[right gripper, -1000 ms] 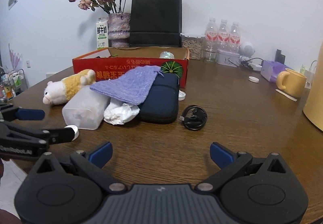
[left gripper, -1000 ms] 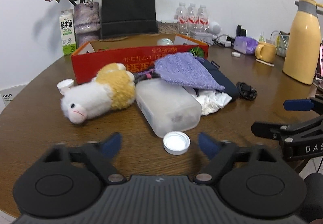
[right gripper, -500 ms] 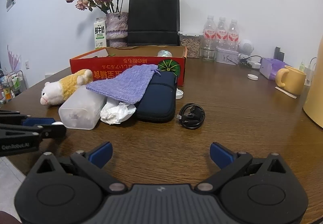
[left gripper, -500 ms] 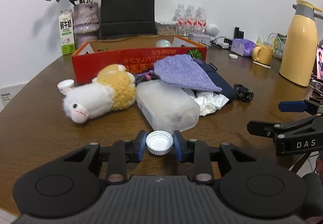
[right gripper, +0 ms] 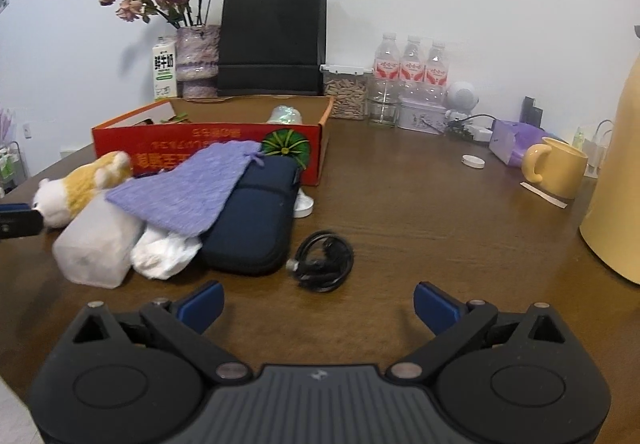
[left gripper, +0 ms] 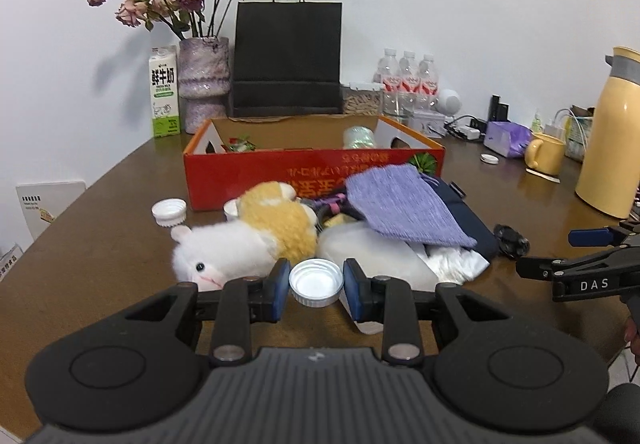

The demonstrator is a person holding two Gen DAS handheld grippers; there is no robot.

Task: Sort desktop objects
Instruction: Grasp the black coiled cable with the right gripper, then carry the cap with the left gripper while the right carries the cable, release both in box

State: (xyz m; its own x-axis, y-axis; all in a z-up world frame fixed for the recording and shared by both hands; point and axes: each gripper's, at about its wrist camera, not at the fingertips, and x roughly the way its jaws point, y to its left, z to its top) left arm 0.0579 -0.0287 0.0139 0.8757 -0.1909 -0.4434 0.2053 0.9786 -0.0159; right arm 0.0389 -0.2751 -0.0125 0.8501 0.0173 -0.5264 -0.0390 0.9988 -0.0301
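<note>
My left gripper [left gripper: 316,290] is shut on a white bottle cap [left gripper: 316,281], held off the brown table [left gripper: 100,268] in front of a white and yellow plush toy [left gripper: 240,248]. Behind the cap lies a translucent plastic box [left gripper: 384,264], with a purple knitted pouch [left gripper: 404,208], a crumpled tissue [right gripper: 164,256] and a navy case [right gripper: 252,220] piled beside it. An open red cardboard box [left gripper: 280,172] stands further back. My right gripper [right gripper: 319,304] is open and holds nothing, just short of a coiled black cable [right gripper: 322,260].
Two more white caps [left gripper: 169,211] lie left of the red box, another [right gripper: 473,161] sits far right. A yellow thermos [left gripper: 608,132] and yellow mug [right gripper: 556,172] stand at the right. A black paper bag [left gripper: 288,60], flower vase [left gripper: 204,80], milk carton [left gripper: 164,92] and water bottles [right gripper: 412,76] line the wall.
My left gripper shut on the white cap and lifted it off the table. My right gripper came closer to the black cable, still open.
</note>
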